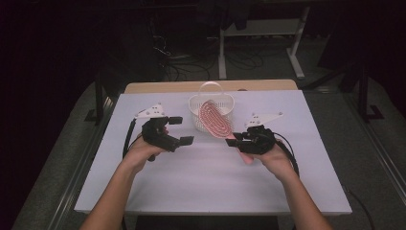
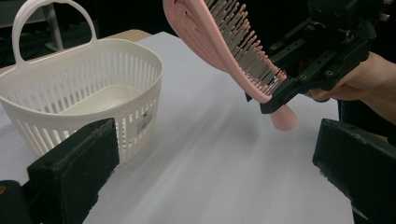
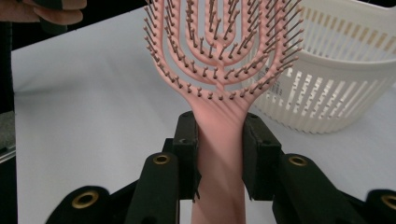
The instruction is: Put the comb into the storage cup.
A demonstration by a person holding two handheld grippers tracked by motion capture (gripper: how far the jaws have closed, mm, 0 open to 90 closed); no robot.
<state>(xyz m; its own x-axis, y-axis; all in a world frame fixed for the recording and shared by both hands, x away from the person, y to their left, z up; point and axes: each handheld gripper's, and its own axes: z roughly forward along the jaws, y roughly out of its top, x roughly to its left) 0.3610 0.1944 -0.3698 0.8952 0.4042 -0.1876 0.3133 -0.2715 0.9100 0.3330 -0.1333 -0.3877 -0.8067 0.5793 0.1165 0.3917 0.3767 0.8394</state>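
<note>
A pink vented hairbrush is held up above the white table, its head leaning toward the white slatted basket at the table's far middle. My right gripper is shut on the brush handle, the bristles facing its camera. In the left gripper view the pink hairbrush hangs in the air right of the white basket, which looks empty inside. My left gripper is open at the left with nothing between its fingers.
The white table has broad bare room in front of both hands. The basket's looped handle stands upright at its far side. Beyond the table, desk legs and cables lie on a dark floor.
</note>
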